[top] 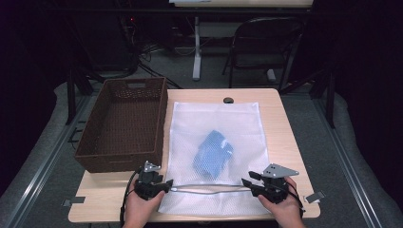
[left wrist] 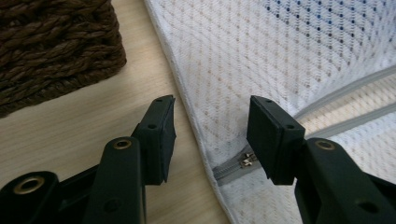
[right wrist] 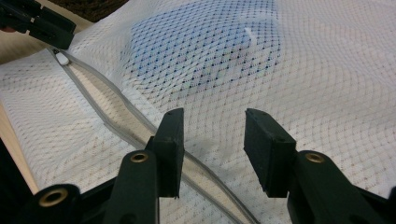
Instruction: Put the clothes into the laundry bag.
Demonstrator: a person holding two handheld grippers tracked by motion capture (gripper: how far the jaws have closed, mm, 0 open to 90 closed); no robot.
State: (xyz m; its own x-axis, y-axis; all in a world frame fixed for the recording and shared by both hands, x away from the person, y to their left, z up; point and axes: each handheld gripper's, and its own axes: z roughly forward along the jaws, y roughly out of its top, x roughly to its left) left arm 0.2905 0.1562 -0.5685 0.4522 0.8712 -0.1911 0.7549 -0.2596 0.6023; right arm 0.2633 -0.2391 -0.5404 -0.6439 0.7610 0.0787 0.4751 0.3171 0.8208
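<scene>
Lying flat on the light wooden table [top: 285, 142], the white mesh laundry bag [top: 237, 123] holds a blue folded cloth [top: 213, 154] near its middle. At the near edge, the grey zipper [top: 209, 187] runs from left to right, and it looks unzipped along its length. The left gripper [left wrist: 210, 135] stands with its jaws apart over the left end of the zipper, where the small metal slider [left wrist: 247, 160] sits; the pads do not press on anything. The right gripper [right wrist: 212, 149] is also open, hovering above the mesh beside the zipper at the right. Farther to the left stands the brown woven rectangular basket [top: 123, 123]. I think the risk is this: if the left jaws close on mesh instead of the slider, the fabric may catch or bunch.
</scene>
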